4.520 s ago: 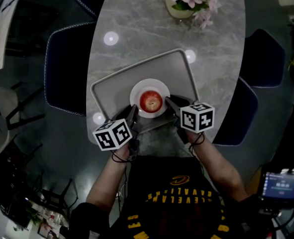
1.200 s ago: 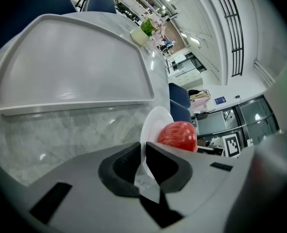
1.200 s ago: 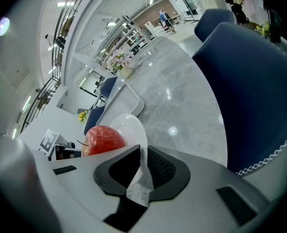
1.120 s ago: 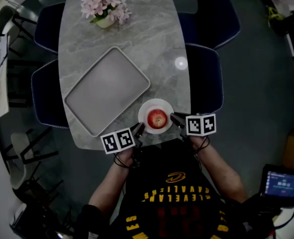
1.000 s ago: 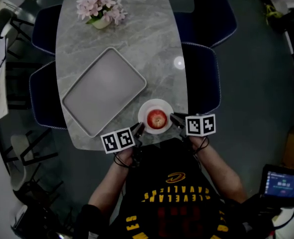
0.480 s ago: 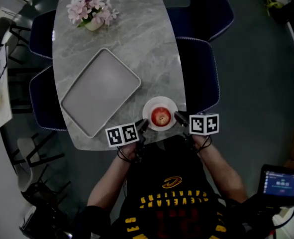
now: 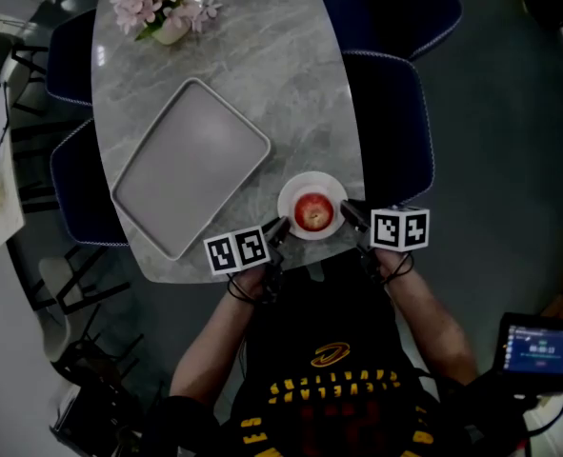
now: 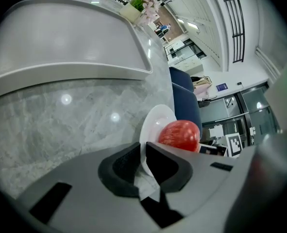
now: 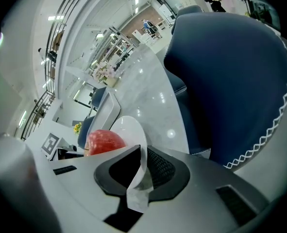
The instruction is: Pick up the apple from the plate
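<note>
Two tongs are in use, one in each of your hands. Your left tongs [image 8: 142, 152] are almost closed, with only a thin gap. The rim of the white plate [image 7: 296, 186] is stuck in that gap. Your right tongs [image 9: 143, 153] are just as narrow, and they pinch the rim on the other side. So you hold the plate from the left and from the right.

The red apple [image 7: 312, 211] sits in the middle of the plate. Your tongs are on the plate, not on the apple. The apple is between the two tongs and close to both.

The plate is at the near edge of the grey stone table [image 7: 262, 55], right in front of you. You cannot tell if it rests on the table or is a little above it.

A big grey tray [image 7: 191, 160] lies on the table to the left of the plate, near it but not touching. Pink flowers [image 7: 159, 3] in a small pot stand at the far end of the table, well apart from the plate. A dark blue chair [image 7: 395, 112] stands just beside the table on your right. Each of your tongs has a white cube [image 7: 236, 251] with black square marks, close to your hand.
</note>
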`<state>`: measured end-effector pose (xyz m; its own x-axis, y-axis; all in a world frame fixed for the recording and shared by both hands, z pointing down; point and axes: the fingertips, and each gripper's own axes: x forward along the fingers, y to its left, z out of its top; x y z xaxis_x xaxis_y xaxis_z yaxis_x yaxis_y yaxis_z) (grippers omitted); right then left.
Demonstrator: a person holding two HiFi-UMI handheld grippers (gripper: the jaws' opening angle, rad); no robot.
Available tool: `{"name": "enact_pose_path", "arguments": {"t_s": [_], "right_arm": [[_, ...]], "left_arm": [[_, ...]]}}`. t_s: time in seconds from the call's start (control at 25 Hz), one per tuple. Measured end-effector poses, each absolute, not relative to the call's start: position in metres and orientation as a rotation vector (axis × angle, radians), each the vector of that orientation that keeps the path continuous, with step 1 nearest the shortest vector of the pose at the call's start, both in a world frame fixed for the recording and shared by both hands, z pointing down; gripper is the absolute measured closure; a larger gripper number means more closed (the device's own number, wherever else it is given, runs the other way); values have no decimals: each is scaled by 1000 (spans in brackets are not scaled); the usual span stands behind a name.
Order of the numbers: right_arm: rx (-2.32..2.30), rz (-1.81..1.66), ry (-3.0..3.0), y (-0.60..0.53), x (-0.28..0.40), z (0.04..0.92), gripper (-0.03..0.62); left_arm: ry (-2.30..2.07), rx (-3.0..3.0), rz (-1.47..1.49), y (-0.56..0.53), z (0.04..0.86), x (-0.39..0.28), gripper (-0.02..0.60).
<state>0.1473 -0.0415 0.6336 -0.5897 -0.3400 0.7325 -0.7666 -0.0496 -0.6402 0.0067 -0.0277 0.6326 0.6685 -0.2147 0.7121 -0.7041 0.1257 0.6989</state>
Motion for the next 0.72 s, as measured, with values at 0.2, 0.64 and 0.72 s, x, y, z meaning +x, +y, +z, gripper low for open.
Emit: {"name": "enact_pose_path", "arguments": {"t_s": [0.2, 0.64, 0.72], "right_arm": [[1179, 1691, -1863, -37, 148, 633, 543], [1163, 1696, -1844, -35, 145, 638, 543], [1159, 1698, -1840, -33, 144, 638, 543]], "left_arm": [[-812, 1432, 429, -24, 631, 7, 545], [-804, 1410, 445, -21, 638, 5, 545], [-805, 1406, 448, -20, 639, 4, 545]]}}
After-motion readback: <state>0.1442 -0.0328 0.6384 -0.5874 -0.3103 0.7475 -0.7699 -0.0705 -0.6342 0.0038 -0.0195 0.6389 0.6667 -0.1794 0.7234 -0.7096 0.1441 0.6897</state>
